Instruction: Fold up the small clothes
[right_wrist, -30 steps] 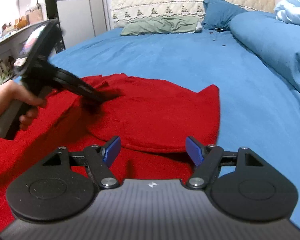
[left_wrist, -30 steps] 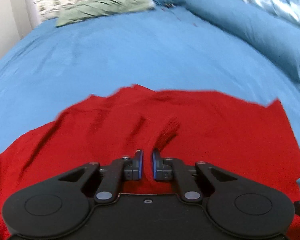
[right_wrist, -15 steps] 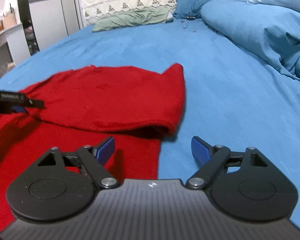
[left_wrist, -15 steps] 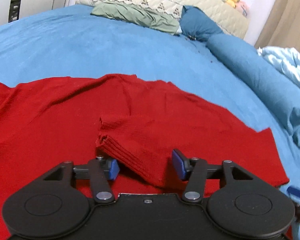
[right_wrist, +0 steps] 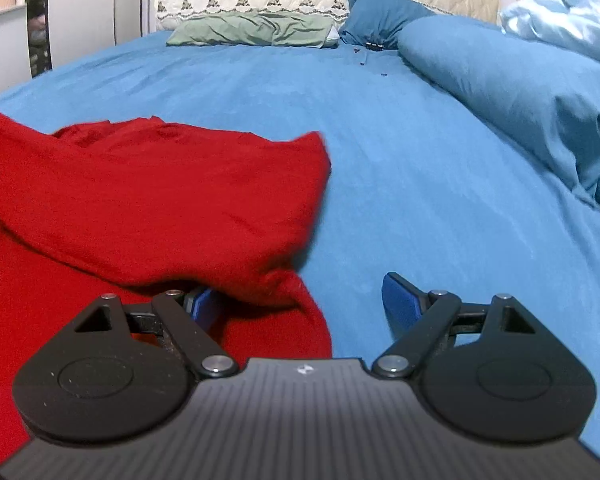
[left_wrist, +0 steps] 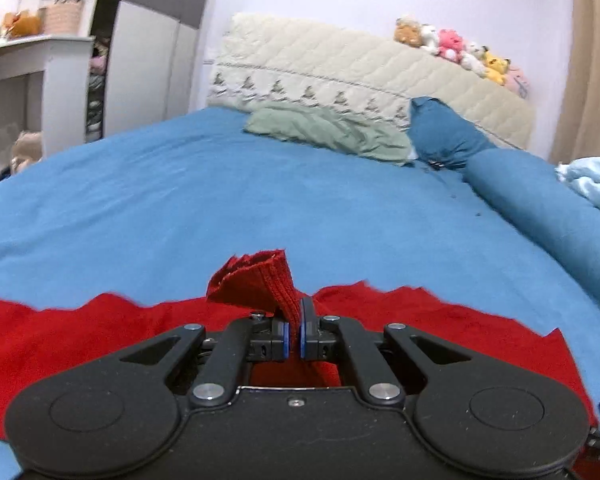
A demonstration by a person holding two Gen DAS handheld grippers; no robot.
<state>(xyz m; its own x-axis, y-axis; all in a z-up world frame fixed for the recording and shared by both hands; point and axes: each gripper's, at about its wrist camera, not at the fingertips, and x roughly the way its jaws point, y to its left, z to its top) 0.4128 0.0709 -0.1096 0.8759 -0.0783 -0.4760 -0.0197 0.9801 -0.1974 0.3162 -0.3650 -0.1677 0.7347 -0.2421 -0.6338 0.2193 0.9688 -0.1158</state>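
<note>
A green pillow and stuffed toys sit at the headboard of the blue bed.

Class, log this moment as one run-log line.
left gripper: shut on red garment | right gripper: open | bed: garment partly folded

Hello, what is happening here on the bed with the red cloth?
A person is folding a red garment on the blue bed with two handheld tools. The left tool is shut on a bunched ribbed edge of it. The right tool is open at the garment's near edge, gripping nothing.
</note>
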